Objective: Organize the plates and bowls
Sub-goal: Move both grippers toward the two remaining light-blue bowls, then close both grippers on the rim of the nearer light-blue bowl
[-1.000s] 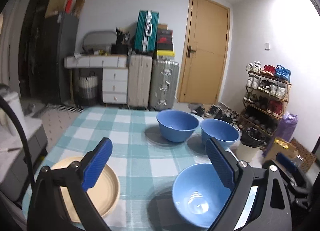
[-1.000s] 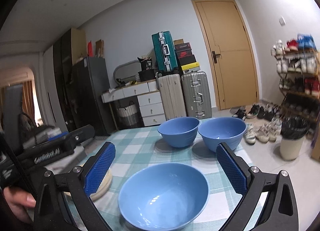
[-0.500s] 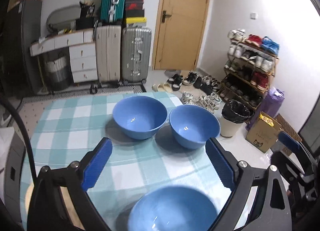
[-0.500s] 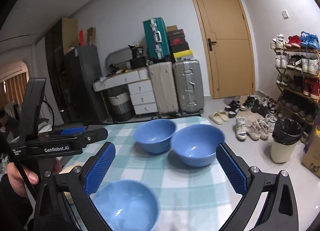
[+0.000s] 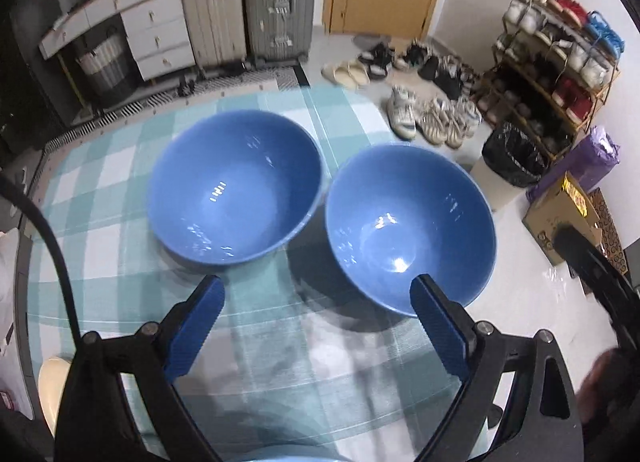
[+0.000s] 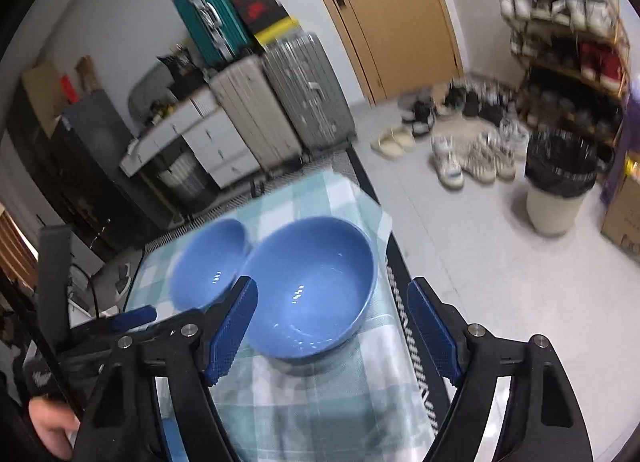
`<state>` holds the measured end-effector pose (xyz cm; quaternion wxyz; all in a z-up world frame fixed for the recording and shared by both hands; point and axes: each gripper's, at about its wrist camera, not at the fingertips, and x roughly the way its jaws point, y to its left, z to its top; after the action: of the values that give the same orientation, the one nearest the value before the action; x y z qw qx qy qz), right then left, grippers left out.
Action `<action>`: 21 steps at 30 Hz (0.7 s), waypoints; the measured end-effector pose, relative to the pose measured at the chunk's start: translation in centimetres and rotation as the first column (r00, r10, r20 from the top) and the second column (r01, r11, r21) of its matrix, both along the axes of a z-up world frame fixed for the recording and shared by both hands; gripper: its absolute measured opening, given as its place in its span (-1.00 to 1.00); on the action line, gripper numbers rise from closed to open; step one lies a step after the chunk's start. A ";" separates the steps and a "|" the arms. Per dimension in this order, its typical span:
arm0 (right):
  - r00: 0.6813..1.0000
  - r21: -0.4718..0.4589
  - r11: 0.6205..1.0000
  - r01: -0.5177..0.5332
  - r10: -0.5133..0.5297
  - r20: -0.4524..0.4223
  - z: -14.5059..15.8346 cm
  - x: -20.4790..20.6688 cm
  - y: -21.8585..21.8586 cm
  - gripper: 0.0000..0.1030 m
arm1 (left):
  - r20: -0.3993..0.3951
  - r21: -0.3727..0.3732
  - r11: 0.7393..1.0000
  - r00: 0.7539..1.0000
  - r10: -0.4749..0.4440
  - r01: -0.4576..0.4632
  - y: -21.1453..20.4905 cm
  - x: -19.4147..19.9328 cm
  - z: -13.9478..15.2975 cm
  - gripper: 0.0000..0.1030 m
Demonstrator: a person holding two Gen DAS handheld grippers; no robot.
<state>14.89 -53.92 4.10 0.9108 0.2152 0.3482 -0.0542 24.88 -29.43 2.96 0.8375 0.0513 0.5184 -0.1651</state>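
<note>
Now your left gripper hangs over the checked cloth with its blue pads spread wide and nothing between them. The two far bowls sit just beyond its tips: the left bowl ahead of the left pad, the right bowl with its near rim right at the right pad, though you cannot tell whether they touch. The two bowls stand close side by side, rims nearly meeting.

Your right gripper frames the right bowl between its pads; its jaws have just been closing, yet they stand apart from the bowl's walls and pinch nothing.

Only the left view shows a sliver of a third bowl at the bottom edge and a cream plate at lower left. Only the right view shows the table's dark edge beside the bowl, and the hand holding the left tool.

The bowls are glossy, deep, round and blue, apparently ceramic; the cloth is teal-and-white check.
</note>
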 end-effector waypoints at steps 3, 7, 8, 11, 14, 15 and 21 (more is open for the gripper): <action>0.998 0.021 1.000 0.010 -0.009 -0.062 -1.4 2.9 -1.7 0.53 | -0.070 -0.013 1.000 0.997 -0.007 0.006 -1.1 0.8 -1.4 0.82; 0.989 0.113 0.992 0.049 -0.032 -0.142 -3.8 6.5 -4.4 0.51 | -0.098 -0.002 1.000 0.995 -0.001 0.001 -2.1 1.5 -2.5 0.82; 0.987 0.125 0.991 0.052 -0.032 -0.157 -4.3 7.2 -4.7 0.50 | -0.102 0.003 1.000 0.995 0.000 0.000 -2.1 1.7 -2.8 0.82; 0.980 0.136 0.990 0.031 -0.003 -0.199 -5.7 8.9 -4.9 0.44 | -0.126 0.009 1.000 0.992 0.006 -0.005 -2.4 2.3 -3.6 0.82; 0.975 0.147 0.989 0.021 0.012 -0.221 -7.0 9.8 -4.8 0.38 | -0.127 0.020 1.000 0.992 0.007 -0.004 -2.8 2.7 -4.2 0.82; 0.976 0.167 0.985 0.030 0.008 -0.218 -7.5 9.9 -4.9 0.37 | -0.126 0.019 1.000 0.992 0.006 -0.004 -2.8 2.8 -4.3 0.82; 0.965 0.143 0.990 0.011 0.027 -0.260 -9.3 11.3 -4.1 0.22 | -0.173 0.008 1.000 0.984 0.031 -0.030 -3.3 3.9 -5.8 0.82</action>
<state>26.14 -58.02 -5.18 0.8394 0.2694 0.4690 -0.0532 28.77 -32.71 -2.79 0.7917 0.0311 0.5902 -0.1545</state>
